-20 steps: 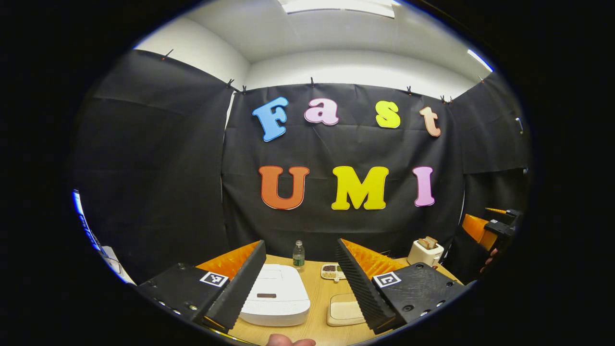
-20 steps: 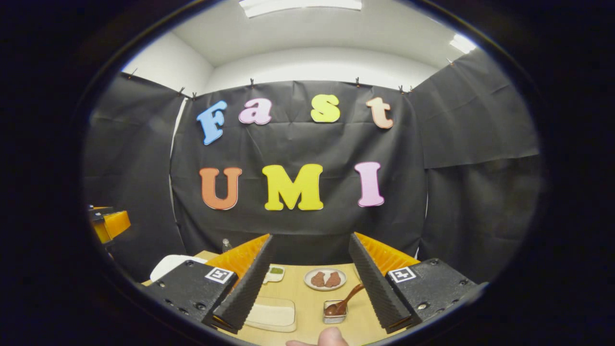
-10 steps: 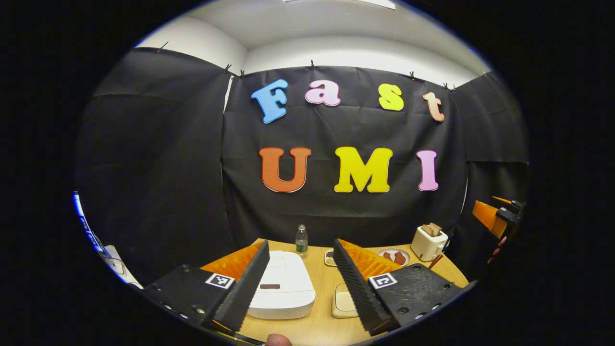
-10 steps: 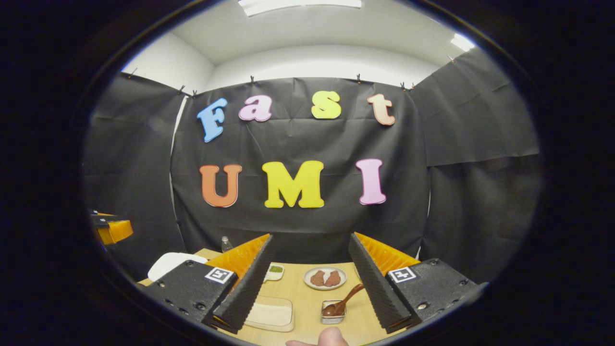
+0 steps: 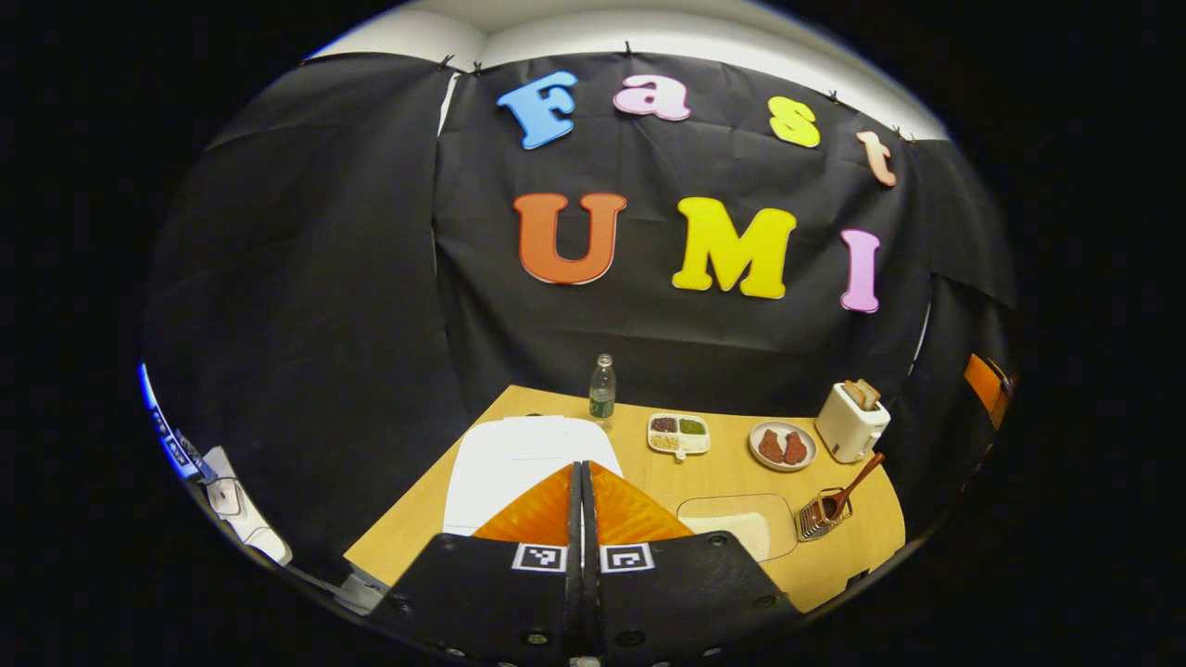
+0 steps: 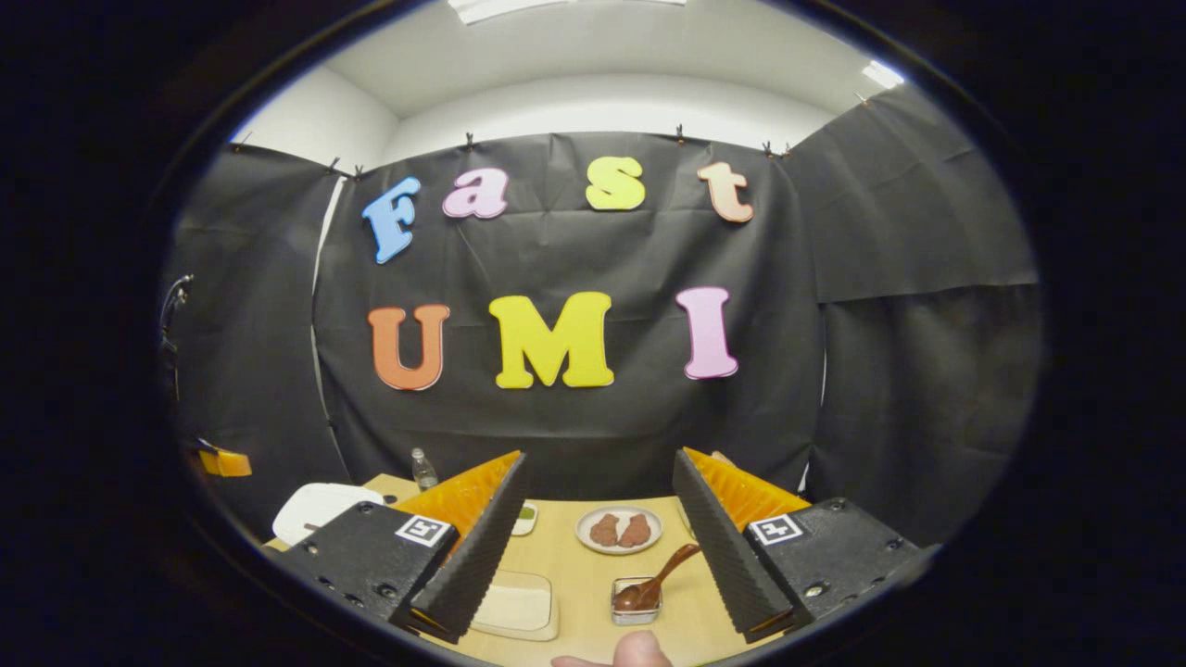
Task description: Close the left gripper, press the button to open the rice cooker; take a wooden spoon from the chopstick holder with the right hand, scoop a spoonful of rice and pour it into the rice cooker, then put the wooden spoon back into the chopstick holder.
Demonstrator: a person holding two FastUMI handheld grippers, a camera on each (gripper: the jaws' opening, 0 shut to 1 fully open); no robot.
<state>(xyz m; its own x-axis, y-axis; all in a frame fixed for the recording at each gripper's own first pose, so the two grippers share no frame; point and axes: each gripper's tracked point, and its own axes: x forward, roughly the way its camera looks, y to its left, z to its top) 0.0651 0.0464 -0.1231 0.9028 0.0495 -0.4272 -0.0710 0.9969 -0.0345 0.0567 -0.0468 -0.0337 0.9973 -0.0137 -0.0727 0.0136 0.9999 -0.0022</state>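
Observation:
The white rice cooker (image 5: pixel 519 454) sits lid down at the left of the wooden table, its near part hidden behind my left gripper (image 5: pixel 582 466). That gripper is shut with nothing between its fingers and hovers above the cooker. At the table's right a wooden spoon (image 5: pixel 857 474) leans in a wire chopstick holder (image 5: pixel 817 519), beside a shallow tray of rice (image 5: pixel 741 526). In the right gripper view, my right gripper (image 6: pixel 600 461) is open and empty, held above the table short of the spoon (image 6: pixel 665 572), the holder (image 6: pixel 635 602) and the rice tray (image 6: pixel 519 607). The cooker (image 6: pixel 315 508) lies at the left.
Along the back stand a water bottle (image 5: pixel 602 389), a divided dish (image 5: pixel 679 434), a plate of brown pieces (image 5: pixel 783 446) and a toaster (image 5: pixel 851 424). The black cloth wall closes in behind the table. A fingertip (image 6: pixel 630 651) pokes in at the bottom edge.
My left gripper has shut its fingers and tipped downward, so much more of the table shows. The right gripper has stayed open and barely shifted.

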